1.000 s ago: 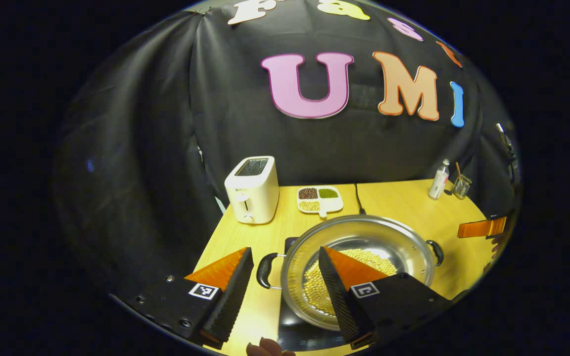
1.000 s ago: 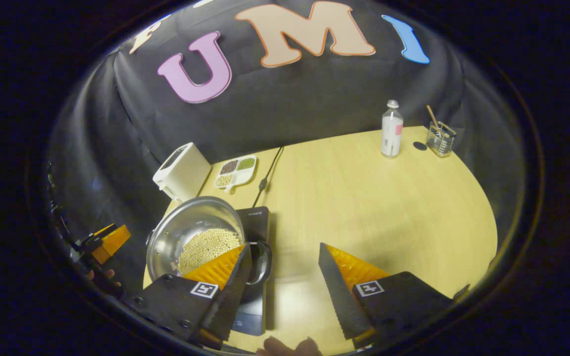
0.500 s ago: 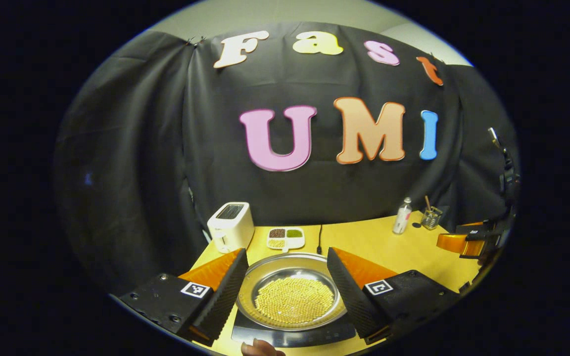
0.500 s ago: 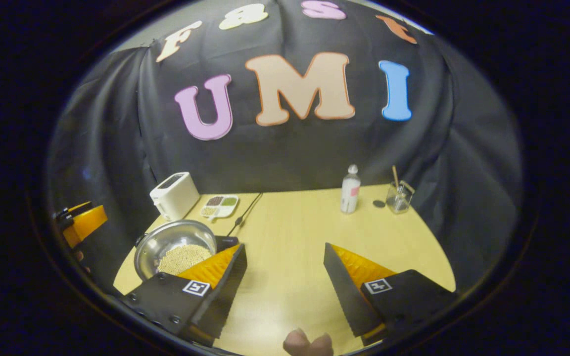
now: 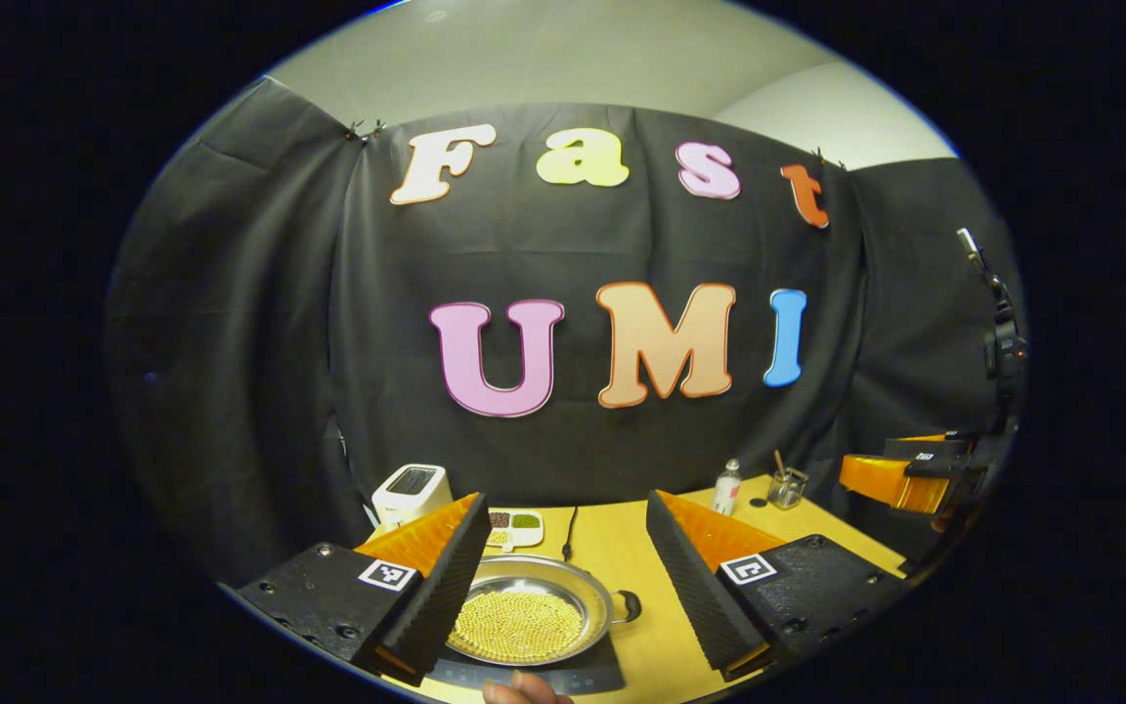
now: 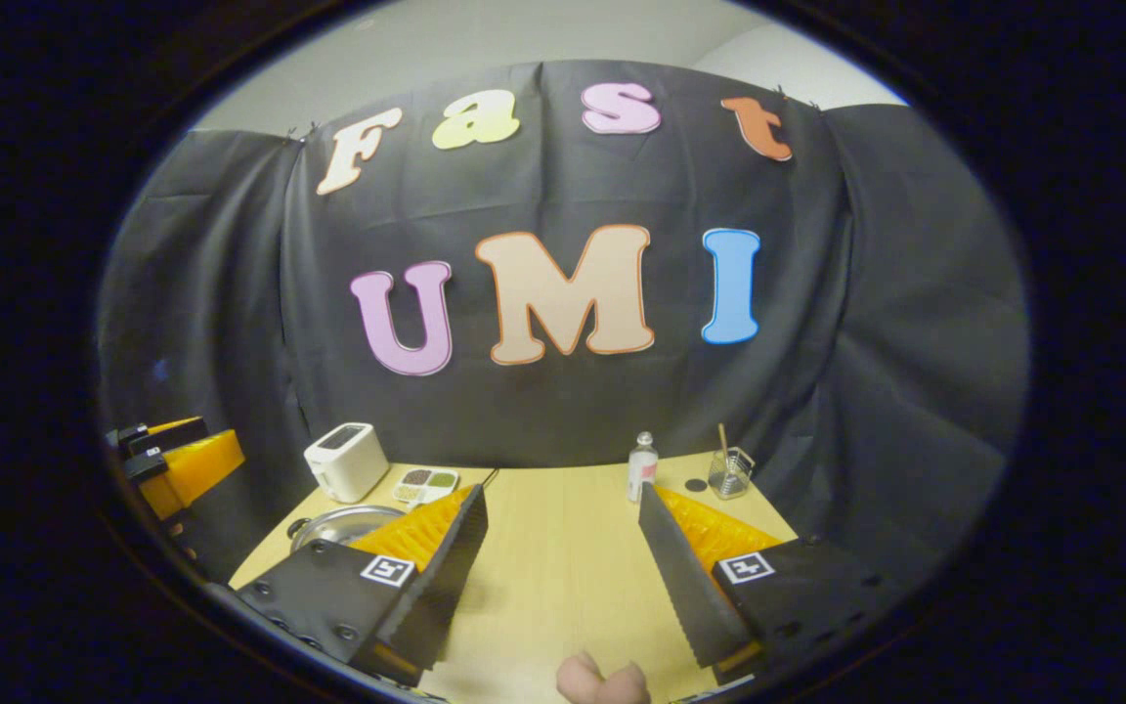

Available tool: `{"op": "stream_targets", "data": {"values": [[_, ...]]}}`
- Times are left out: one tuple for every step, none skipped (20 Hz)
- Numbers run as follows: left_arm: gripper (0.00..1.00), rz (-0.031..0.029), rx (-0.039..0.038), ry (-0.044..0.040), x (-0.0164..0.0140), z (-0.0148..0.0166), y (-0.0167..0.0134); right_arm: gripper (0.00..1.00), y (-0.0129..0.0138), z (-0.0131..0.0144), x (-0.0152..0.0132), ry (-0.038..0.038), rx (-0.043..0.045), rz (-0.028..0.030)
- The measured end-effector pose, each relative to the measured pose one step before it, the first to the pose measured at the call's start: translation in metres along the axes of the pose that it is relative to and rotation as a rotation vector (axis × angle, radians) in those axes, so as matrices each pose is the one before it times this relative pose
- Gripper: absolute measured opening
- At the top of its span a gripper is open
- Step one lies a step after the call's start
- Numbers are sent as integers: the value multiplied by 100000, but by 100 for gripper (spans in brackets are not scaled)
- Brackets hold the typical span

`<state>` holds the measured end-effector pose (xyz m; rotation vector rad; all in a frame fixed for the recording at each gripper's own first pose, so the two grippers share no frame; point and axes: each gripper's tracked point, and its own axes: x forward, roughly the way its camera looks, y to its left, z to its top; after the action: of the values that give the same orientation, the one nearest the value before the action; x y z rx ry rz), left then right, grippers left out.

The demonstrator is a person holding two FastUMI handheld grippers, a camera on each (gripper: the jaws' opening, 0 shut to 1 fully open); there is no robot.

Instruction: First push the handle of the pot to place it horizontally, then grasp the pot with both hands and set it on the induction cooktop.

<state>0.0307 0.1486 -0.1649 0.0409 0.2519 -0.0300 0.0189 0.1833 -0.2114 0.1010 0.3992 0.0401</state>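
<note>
A steel pot (image 5: 524, 616) holding yellow beans rests on the black induction cooktop (image 5: 563, 675) on the wooden table; one black handle (image 5: 628, 606) sticks out to its right. My left gripper (image 5: 563, 518) hangs open above and behind the pot, with nothing between its fingers. In the right gripper view the pot's rim (image 6: 333, 526) peeks out behind the left finger. My right gripper (image 6: 563, 504) is open over the bare tabletop, well away from the pot. The other gripper (image 5: 900, 479) appears far right in the left gripper view, and the other gripper (image 6: 182, 464) far left in the right one.
A white toaster (image 5: 410, 492) and a divided dish of beans (image 5: 514, 526) stand behind the pot. A power cord (image 5: 568, 533) runs back from the cooktop. A small bottle (image 6: 641, 467) and a glass with a stick (image 6: 729, 471) sit at the table's (image 6: 563, 587) far right.
Both grippers have let go of the pot's handles, pulled back and risen away from it. The pot stays on the cooktop, now smaller and lower in both views.
</note>
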Motion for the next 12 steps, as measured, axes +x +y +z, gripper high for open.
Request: {"op": "stream_targets", "data": {"values": [[97,186,-33,-1545,-1208,638,-55,94,-85,355,-1227,-673,675,-277],[100,369,-1,-1922,-1207,904,44,94,53,321,-1283,9,573,-149],[97,348,-74,-2112,-1230,805,-86,94,69,129,-1368,-338,143,337],[100,143,-565,-2724,-1135,921,-233,94,136,394,-1295,-891,-731,448],[97,221,-1291,-1837,-979,514,-191,94,-159,678,-1291,-1893,-1325,-279],[99,-308,-1749,-192,-917,19,-363,94,-287,608,-1160,-1634,-1239,-1100],[97,-368,-2283,728,-911,-186,-284,93,-68,314,-1382,-715,-813,-462],[96,-61,-2827,646,-922,30,-275,93,345,462,-1111,-526,-803,641],[94,420,-3192,170,-688,321,100,99,204,547,-895,-1090,-867,300],[96,381,-2798,-174,-381,459,61,96,74,813,-610,-1831,-671,-54],[94,984,-1233,184,-320,334,357,94,157,598,-328,-1244,-110,416],[93,1300,674,237,-427,237,643,94,421,493,-374,-746,687,1290]]}}
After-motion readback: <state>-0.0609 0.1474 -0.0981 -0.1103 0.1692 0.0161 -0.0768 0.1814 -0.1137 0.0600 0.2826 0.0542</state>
